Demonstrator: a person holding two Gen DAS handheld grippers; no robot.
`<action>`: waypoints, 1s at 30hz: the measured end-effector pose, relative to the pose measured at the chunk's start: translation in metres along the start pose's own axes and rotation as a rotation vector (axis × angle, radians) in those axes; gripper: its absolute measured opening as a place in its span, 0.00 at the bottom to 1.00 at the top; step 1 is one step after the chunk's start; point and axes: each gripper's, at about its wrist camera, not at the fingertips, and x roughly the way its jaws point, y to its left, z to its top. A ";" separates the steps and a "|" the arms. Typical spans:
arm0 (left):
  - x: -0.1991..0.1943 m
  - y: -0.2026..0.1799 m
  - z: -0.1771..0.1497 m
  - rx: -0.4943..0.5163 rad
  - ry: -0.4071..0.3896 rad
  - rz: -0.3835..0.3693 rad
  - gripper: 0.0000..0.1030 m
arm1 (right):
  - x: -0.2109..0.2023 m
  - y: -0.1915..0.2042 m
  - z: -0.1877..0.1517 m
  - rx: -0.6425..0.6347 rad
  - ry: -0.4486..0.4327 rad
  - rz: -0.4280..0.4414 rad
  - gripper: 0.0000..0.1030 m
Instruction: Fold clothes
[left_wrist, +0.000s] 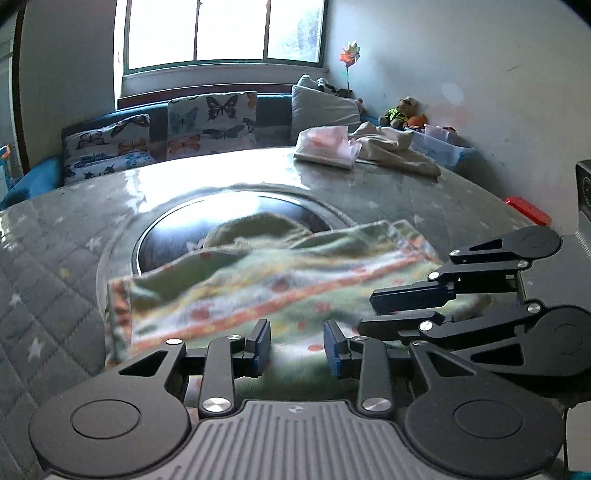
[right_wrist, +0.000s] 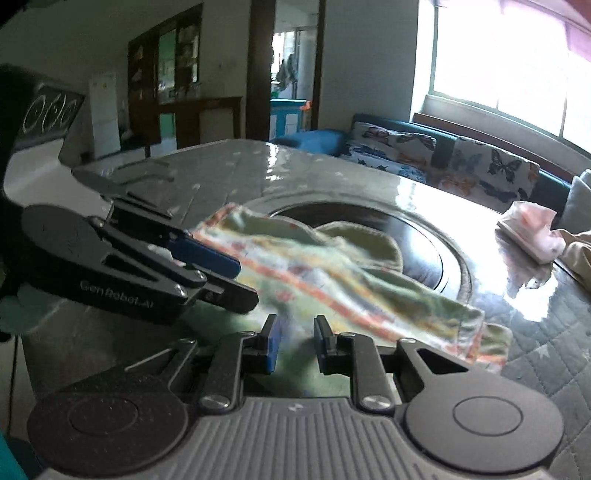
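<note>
A green patterned garment with orange bands (left_wrist: 236, 295) lies rumpled on the round table, blurred by motion; it also shows in the right wrist view (right_wrist: 332, 273). My left gripper (left_wrist: 297, 350) is open just above its near edge, with the cloth showing between the fingers. My right gripper (right_wrist: 297, 345) is open over the same near edge. In the left wrist view the right gripper (left_wrist: 402, 306) comes in from the right with its fingers apart over the cloth. In the right wrist view the left gripper (right_wrist: 225, 277) comes in from the left.
The table (left_wrist: 55, 266) has a quilted star-print cover and a dark round inset (left_wrist: 166, 236). A folded pink garment (left_wrist: 325, 146) and a beige cloth (left_wrist: 399, 147) lie at the far edge. A sofa with butterfly cushions (left_wrist: 210, 122) stands behind. A red object (left_wrist: 526, 210) sits at the right.
</note>
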 end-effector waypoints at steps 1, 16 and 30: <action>-0.001 0.000 -0.003 -0.001 0.001 0.007 0.33 | 0.000 0.003 -0.002 -0.012 0.001 -0.004 0.19; -0.019 0.007 -0.016 -0.044 -0.029 0.041 0.33 | -0.010 0.014 -0.010 -0.017 -0.024 -0.007 0.20; -0.035 0.051 -0.031 -0.198 -0.029 0.085 0.35 | -0.039 -0.031 -0.041 0.183 0.000 -0.131 0.24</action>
